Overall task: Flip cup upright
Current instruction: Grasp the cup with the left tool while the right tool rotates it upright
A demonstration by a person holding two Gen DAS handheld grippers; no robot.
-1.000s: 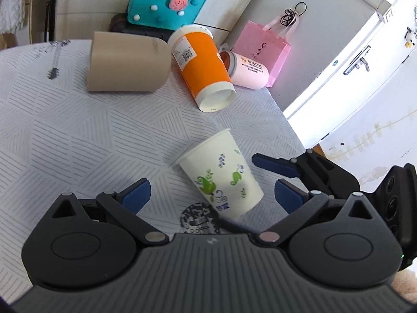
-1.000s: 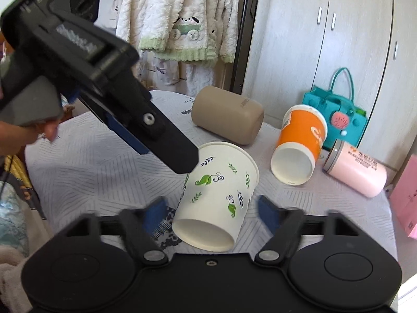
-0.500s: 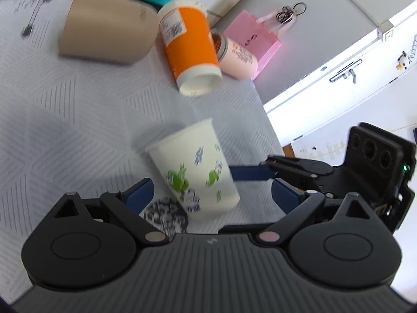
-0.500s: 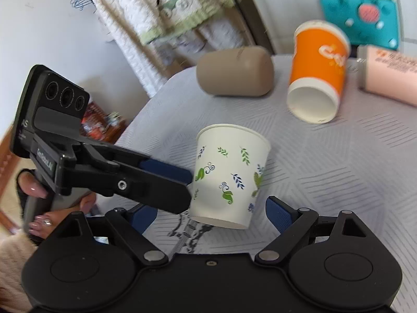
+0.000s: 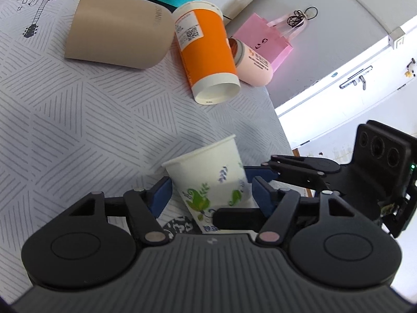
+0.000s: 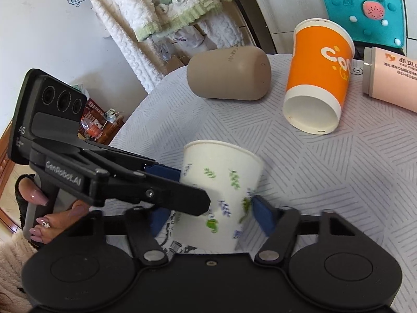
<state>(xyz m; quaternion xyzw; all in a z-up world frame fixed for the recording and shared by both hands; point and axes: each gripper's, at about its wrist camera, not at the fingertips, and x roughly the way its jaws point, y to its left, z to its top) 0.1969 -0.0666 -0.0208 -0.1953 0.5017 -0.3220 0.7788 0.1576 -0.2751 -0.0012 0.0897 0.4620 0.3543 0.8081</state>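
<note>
A white paper cup with green and purple leaf prints [image 5: 208,180] stands tilted, near upright, mouth upward, between both grippers. My left gripper [image 5: 212,195] has its blue pads close on either side of the cup. My right gripper [image 6: 211,215] also brackets the cup [image 6: 221,190], its pads at the cup's lower wall. The right gripper's fingers [image 5: 263,173] show at the cup's right in the left wrist view. The left gripper's fingers [image 6: 161,170] reach the cup's left side in the right wrist view.
On the grey patterned tablecloth [image 5: 78,120] lie a beige cup [image 5: 117,39], an orange paper cup [image 5: 206,54] and a pink tumbler [image 5: 252,62], all on their sides. A teal bag [image 6: 365,13] and a pink bag [image 5: 263,39] are behind. The table edge is at the right.
The leaf cup has been tipped from lying on its side to near upright. Both grippers have closed in around it.
</note>
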